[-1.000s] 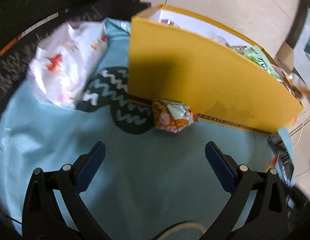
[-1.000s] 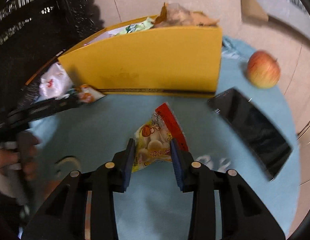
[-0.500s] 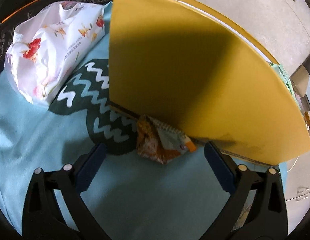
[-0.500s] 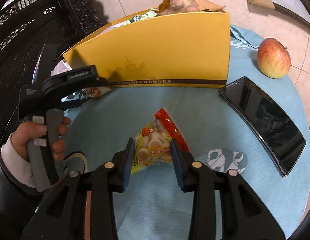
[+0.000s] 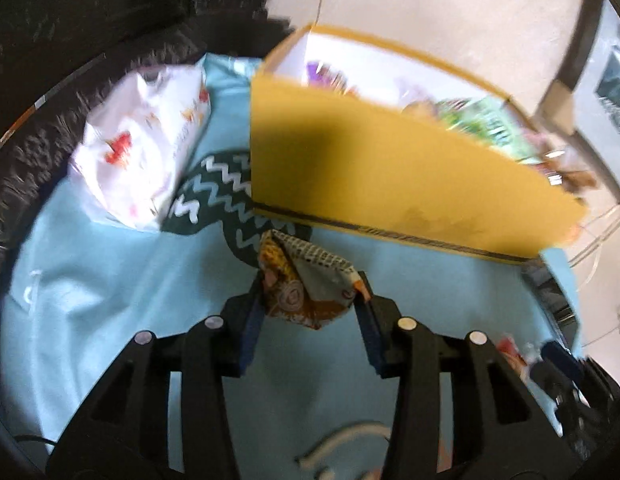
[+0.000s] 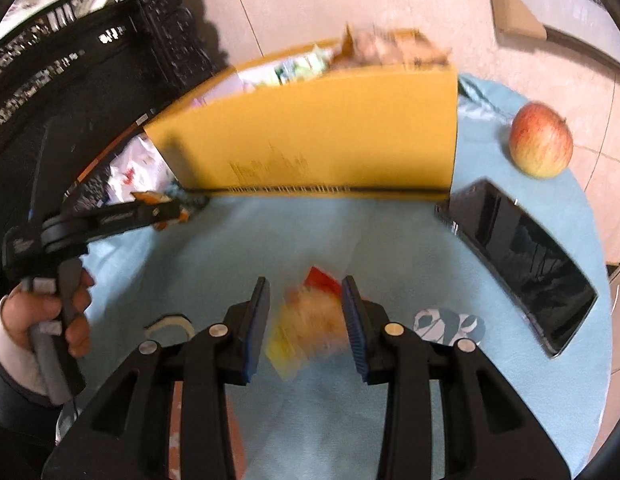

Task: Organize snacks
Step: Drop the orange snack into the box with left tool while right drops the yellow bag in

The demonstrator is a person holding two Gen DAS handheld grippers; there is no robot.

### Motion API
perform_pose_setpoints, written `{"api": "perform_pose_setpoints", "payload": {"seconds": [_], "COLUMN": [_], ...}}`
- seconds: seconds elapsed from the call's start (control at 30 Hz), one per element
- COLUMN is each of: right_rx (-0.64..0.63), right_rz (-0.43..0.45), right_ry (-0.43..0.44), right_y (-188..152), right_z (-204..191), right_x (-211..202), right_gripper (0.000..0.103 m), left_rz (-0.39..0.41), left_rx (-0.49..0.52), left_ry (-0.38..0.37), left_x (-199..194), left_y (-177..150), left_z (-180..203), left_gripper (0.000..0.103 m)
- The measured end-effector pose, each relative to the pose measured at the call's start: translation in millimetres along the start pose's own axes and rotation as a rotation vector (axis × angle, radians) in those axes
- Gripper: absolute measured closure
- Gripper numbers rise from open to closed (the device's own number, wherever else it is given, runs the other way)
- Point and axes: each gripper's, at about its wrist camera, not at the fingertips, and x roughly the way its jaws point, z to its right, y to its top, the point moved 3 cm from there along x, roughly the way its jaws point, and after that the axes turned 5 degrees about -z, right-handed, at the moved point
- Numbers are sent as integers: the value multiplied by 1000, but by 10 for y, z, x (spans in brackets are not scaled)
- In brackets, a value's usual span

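A box [image 6: 329, 136] stands at the back of the table [image 6: 389, 240], with packets [image 5: 481, 120] inside. A bag [image 5: 146, 148] lies to its left, an apple [image 6: 541, 145] to its right, and a phone [image 6: 521, 264] before the apple.

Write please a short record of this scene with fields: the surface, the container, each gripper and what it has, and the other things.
surface: light blue cloth on a round table
container: yellow box, open on top, snack bags inside
left gripper: fingers closing on an orange snack packet near the box
right gripper: shut on a yellow and red snack packet
other things: apple, black phone, white bag beside the box
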Motion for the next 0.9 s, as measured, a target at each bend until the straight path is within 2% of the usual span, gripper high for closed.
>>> {"api": "perform_pose_setpoints", "payload": {"seconds": [0.1, 0.27, 0.33, 0.37, 0.4, 0.47, 0.5, 0.53, 0.67, 0.77, 0.8, 0.83, 0.87, 0.9], "right_rx": [16, 24, -5, -28, -60, -108, -148, -167, -206, -226, -229, -221, -210, -205], "right_rz": [63, 178, 188, 160, 93, 19, -16, -35, -151, -179, -194, -210, -198, -194], "right_ry": [5, 8, -17, -43, -72, -127, -157, -162, -229, -255, -244, -211, -198, -213], "right_y": [94, 350, 514, 554, 550, 422, 296, 220, -102, -190, -232, -260, -248, -234], "right_z": [8, 28, 4, -9, -25, -39, -50, -63, -36, -33, -39, -33, -24, -19], "right_x": [-175, -519, -596, -579, -502, -349, -226, -158, 259, 490, 548, 594, 576, 532], "right_gripper": [66, 66, 66, 61, 42, 18, 8, 6, 6, 7, 31, 34, 49, 56], "left_rz": [51, 148, 177, 182, 183, 179, 176, 173, 116, 97, 93, 90, 89, 85], "left_rx": [22, 57, 63, 64, 65, 71, 75, 78, 58, 60, 62, 61, 58, 59], "left_ry": [-26, -54, -51, -53, -61, -73, -77, -78, -84, -87, -86, -90, -92, -91], "left_x": [-323, -739, -860, -875, -874, -845, -812, -773, -545, -506, -509, -513, -517, -521], "left_y": [62, 347, 485, 530, 553, 534, 519, 513, 418, 353, 329, 310, 291, 274], "left_z": [45, 190, 254, 267, 288, 313, 321, 312, 265, 265, 265, 258, 252, 246], "left_gripper": [60, 59, 59, 59, 59, 59, 59, 59, 59, 59, 59, 59, 59, 59]}}
